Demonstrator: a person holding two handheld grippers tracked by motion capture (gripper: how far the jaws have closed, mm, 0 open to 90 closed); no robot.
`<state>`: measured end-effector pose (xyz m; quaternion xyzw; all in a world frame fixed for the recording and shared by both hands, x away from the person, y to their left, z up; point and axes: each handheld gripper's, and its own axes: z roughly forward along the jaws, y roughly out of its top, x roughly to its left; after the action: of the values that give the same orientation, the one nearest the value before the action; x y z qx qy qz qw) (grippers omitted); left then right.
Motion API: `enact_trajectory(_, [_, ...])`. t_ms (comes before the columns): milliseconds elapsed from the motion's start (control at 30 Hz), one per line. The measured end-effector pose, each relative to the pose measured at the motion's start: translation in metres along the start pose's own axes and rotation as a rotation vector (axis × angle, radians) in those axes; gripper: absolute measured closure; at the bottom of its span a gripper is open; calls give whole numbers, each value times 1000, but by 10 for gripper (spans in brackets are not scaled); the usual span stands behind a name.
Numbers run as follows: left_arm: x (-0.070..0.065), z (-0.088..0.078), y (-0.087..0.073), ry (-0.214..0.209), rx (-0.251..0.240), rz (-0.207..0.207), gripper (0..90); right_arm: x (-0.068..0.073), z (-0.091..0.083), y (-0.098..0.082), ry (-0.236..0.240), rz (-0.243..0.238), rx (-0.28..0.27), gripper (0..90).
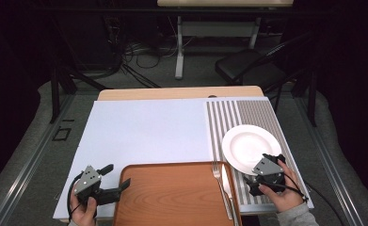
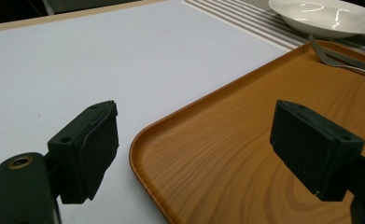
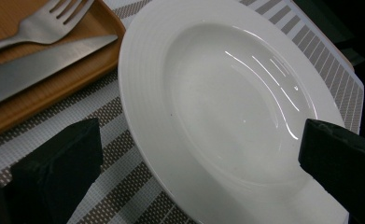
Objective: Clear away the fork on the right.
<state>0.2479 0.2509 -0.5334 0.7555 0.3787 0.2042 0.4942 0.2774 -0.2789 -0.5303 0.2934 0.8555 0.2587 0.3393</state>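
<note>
**Two open grippers at a tray and a plate**

Seen from above, nearest the person, a wooden tray (image 1: pixel 172 193) lies at the 6 o'clock edge of the surface (image 1: pixel 144 127). The left gripper (image 1: pixel 117 178), held in a hand (image 1: pixel 83 212) at about 7 o'clock, points at the tray's near left corner. Its jaws stand wide apart and hold nothing; in the left gripper view one jaw hangs over the white sheet and the other over the tray's wood, with the rounded tray corner between them.

Along the tray's right side lie a fork (image 1: pixel 221 188) and a knife (image 1: pixel 228 194), side by side, handles toward the person.

At about 4 o'clock, the right gripper (image 1: pixel 272 160), held in the other hand (image 1: pixel 283 195), sits at the near rim of a white plate (image 1: pixel 247 146). Its jaws are also apart; in the right gripper view one jaw is over the striped mat and the other over the plate's rim, with the near edge of the plate between them. Whether they touch it, I cannot tell.

The plate rests on a striped placemat (image 1: pixel 252 115), just right of the tray, at 3 o'clock.
</note>
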Motion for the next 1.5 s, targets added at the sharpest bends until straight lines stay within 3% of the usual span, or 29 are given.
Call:
enact_trajectory(333, [0,0,0,-3,1,2,157,-7,12,-13,-69,-29,59,0])
enact_trajectory(467, [0,0,0,-4,2,4,157,-10,16,-16,-86,-15,67,0])
enact_trajectory(667, [0,0,0,-5,3,6,157,-13,19,-20,-111,-56,84,0])
enact_trajectory(1000, [0,0,0,-5,5,6,157,-14,23,-21,-148,-83,92,0])
enact_trajectory(1067, [-1,1,0,-6,5,7,157,-16,25,-22,-152,-103,83,0])
enact_trajectory(1333, [-1,1,0,-5,9,9,157,-18,26,-22,-136,-111,90,0])
enact_trajectory(1500, [-1,2,0,-9,8,6,157,-17,26,-24,-128,-87,74,0])
